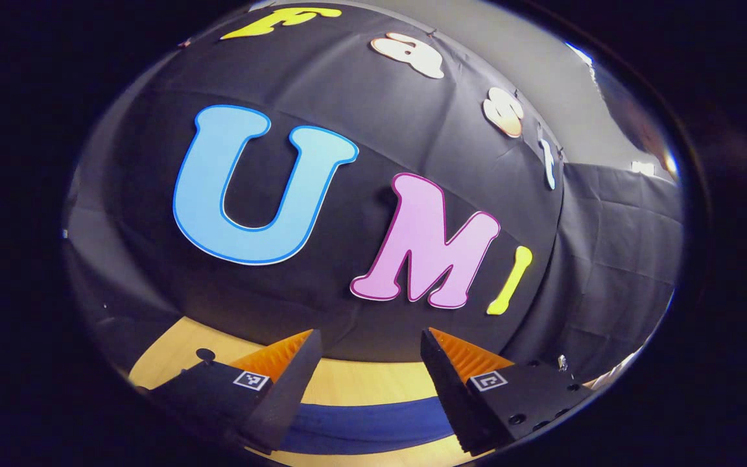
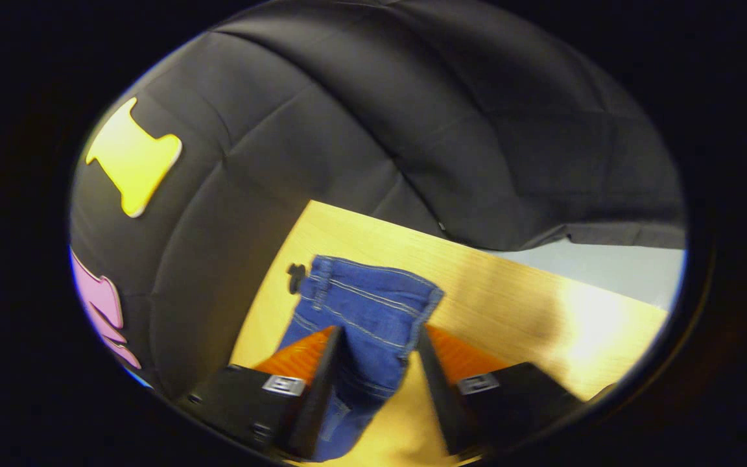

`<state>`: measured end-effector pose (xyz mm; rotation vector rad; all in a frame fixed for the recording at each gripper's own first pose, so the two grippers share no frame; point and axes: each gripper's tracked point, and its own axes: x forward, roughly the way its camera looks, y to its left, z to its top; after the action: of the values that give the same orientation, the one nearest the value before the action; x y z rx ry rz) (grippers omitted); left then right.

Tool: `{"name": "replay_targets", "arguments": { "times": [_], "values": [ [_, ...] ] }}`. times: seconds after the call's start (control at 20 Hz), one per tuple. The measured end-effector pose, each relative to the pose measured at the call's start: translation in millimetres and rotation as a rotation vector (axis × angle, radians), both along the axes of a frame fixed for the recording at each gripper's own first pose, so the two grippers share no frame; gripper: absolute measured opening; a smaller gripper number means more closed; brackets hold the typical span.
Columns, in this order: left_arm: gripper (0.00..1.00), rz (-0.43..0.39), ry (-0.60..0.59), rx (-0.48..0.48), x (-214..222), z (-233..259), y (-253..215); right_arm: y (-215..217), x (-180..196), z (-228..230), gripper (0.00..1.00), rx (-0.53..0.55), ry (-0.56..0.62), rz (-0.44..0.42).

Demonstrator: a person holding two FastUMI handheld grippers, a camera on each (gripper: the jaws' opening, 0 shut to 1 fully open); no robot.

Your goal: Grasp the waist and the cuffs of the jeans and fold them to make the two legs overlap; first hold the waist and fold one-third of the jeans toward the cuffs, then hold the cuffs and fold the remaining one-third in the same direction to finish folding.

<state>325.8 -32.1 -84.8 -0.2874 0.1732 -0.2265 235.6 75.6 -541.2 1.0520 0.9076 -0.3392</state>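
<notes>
Opening step: both tongs are hanging released above the counter [image 2: 509, 292]. The jeans [image 2: 367, 311] are lying ahead of the right tongs [image 2: 377, 337], below the left tongs [image 1: 370, 344]. Next, likely gripping waist and cuffs.

A pale wooden table [image 2: 497, 292] with a light grain takes up the lower part of the right gripper view, brightly lit with a glare patch toward its right side. A small dark knob-like object [image 2: 296, 277] sits on the tabletop near the wall; what it is cannot be told. The same table [image 1: 360, 383] appears as a yellow band low in the left gripper view, with a small dark round spot [image 1: 205, 354] on it. Black creased cloth [image 2: 412, 130] forms the booth wall behind the table in both views. Past the table's far edge, a pale grey floor [image 2: 613, 266] lies under the hanging cloth.
</notes>
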Motion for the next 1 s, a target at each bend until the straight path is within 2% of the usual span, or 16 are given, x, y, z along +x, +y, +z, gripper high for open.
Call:
{"name": "replay_targets", "arguments": {
  "times": [0.05,0.1,0.25,0.3,0.35,0.5,0.65,0.85,1.0],
  "values": [
    [0.96,0.003,0.007,0.010,1.2,-0.8,-1.0,-1.0,1.7,-4.5,0.37,0.004,0.001,-0.020],
    [0.96,0.002,0.009,0.009,0.4,-0.1,-1.7,0.1,6.9,-8.9,0.27,-0.001,-0.001,-0.027],
    [0.96,0.028,0.017,0.003,-2.5,0.5,7.8,2.8,17.2,3.1,0.25,-0.067,-0.026,0.021],
    [0.96,0.038,0.021,0.004,-4.5,3.0,13.4,4.7,22.5,17.5,0.29,-0.102,-0.068,0.042],
    [0.96,0.047,0.018,0.005,-8.5,5.2,18.5,6.2,28.5,33.2,0.20,-0.137,-0.112,0.072],
    [0.96,0.062,0.010,0.016,-19.5,8.7,30.6,18.0,45.0,90.0,0.20,-0.229,-0.234,0.174],
    [0.96,0.095,0.012,-0.005,-34.2,11.5,43.4,78.1,71.5,172.5,0.20,-0.252,-0.395,0.277],
    [0.96,0.142,0.004,0.008,-57.2,16.8,70.2,173.3,84.7,275.0,0.20,-0.187,-0.588,0.383],
    [0.96,0.179,0.015,0.028,-78.2,17.6,91.7,262.3,76.8,334.9,0.20,-0.103,-0.713,0.477]
  ]
}}
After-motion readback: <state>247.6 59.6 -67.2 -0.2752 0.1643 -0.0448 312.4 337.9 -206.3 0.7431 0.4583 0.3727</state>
